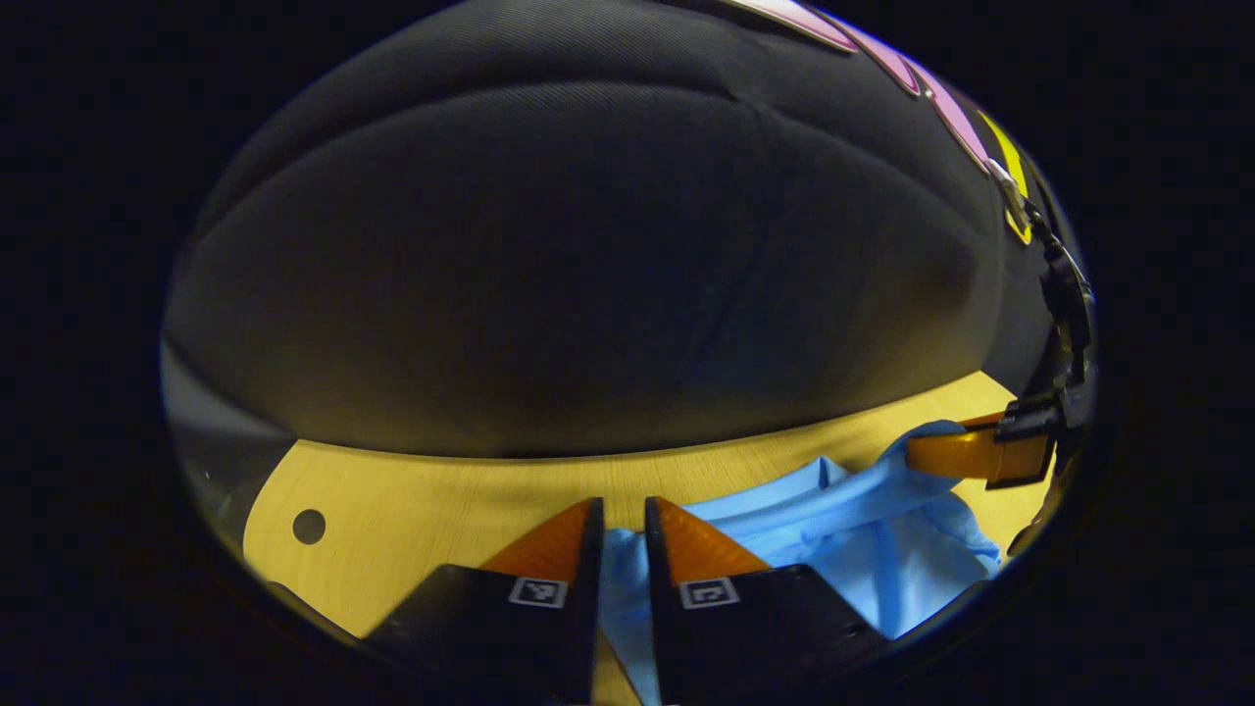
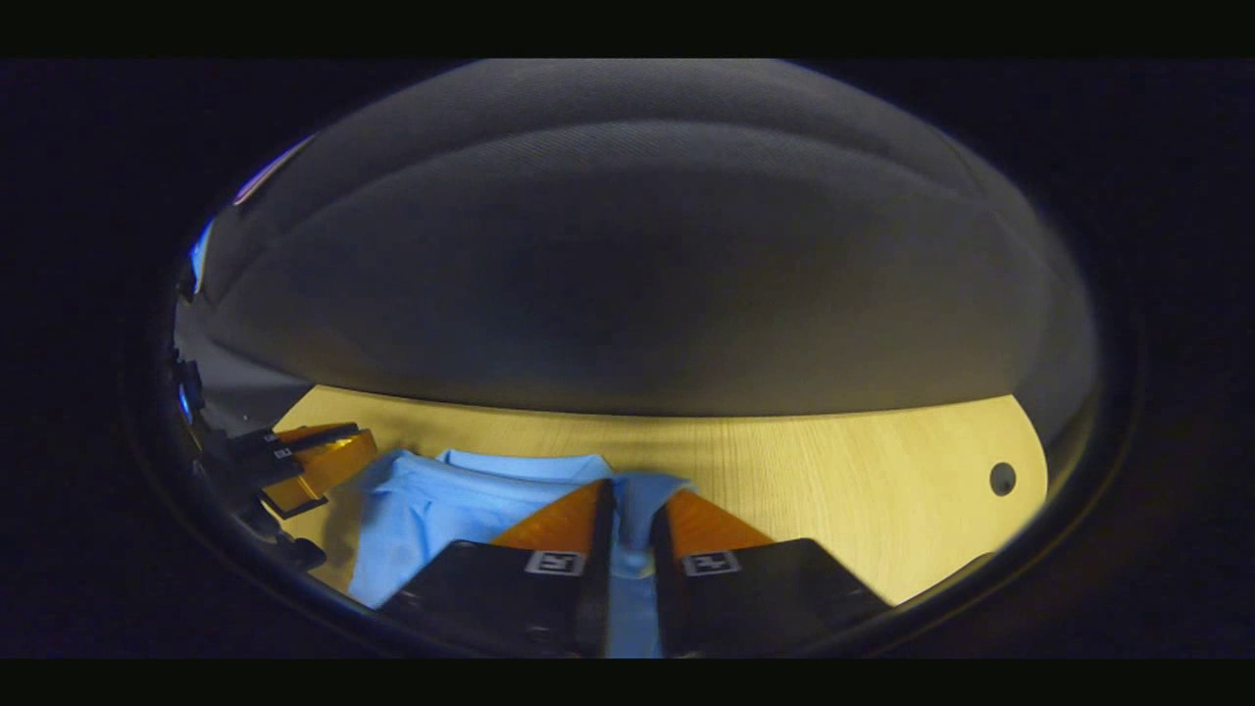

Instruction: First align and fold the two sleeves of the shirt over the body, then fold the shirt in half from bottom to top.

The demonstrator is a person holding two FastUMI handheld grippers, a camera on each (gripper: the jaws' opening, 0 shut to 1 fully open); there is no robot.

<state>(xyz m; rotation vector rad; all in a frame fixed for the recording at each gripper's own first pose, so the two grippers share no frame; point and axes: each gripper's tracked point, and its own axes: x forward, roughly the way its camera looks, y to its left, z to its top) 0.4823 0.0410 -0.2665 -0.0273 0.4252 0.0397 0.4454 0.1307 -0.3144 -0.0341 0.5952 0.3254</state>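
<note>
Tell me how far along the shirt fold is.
Late, it seems. The light blue shirt is bunched and lifted off the wooden table. Left hand-held gripper and right hand-held gripper each pinch cloth. Sleeve folds can't be confirmed; laying it flat remains.

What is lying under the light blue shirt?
The wooden table lies under the light blue shirt, bare beside it. Whatever the cloth covers cannot be seen.

Both views are dim and strongly curved by the fisheye. Light falls mainly on the wooden table (image 1: 441, 490), which glows yellow, while the cloth wall (image 1: 588, 245) above stays dark and murky. Edges smear and darken; fine detail is soft throughout.
</note>
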